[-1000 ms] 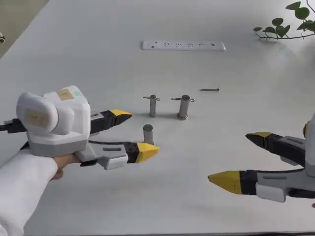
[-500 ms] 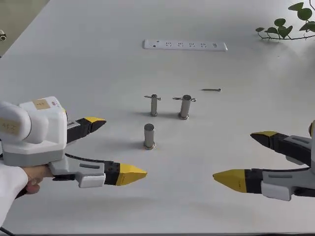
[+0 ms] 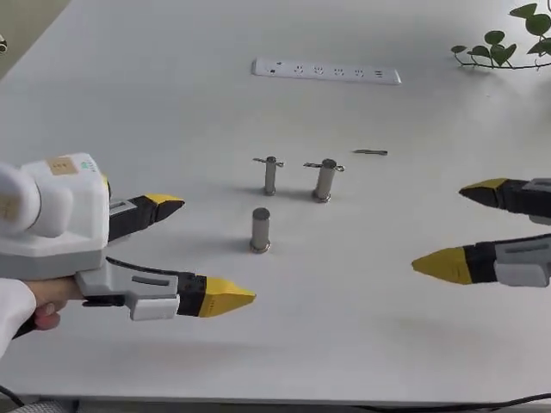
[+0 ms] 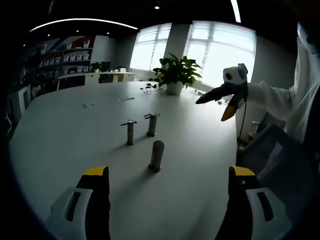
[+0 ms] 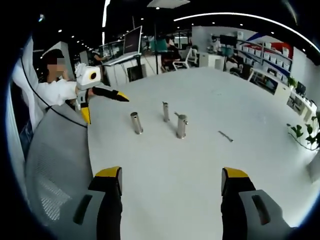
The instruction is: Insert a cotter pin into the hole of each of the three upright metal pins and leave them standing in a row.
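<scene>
On the white table (image 3: 172,103) three metal pins stand upright. Two are side by side in a back row, the back-left pin (image 3: 270,175) and the back-right pin (image 3: 325,180). Both carry fitted cotter pins (image 3: 323,166) crosswise through their tops, with the ends sticking out on either side. The front pin (image 3: 260,230) stands alone nearer the person, just ahead of the back-left pin, and its top is plain. A loose cotter pin (image 3: 370,152) lies flat on the table to the right of the back row, apart from it.

The left gripper (image 3: 211,249) hovers over the table to the left of the front pin. Its yellow-tipped jaws are wide apart and hold nothing, and a hand (image 3: 39,310) grips its body. The right gripper (image 3: 439,228) hangs well off to the right, its jaws likewise spread and empty.

Farther back a white power strip (image 3: 326,70) lies on the table, and leafy plant sprigs (image 3: 504,47) reach in at the far right corner.
</scene>
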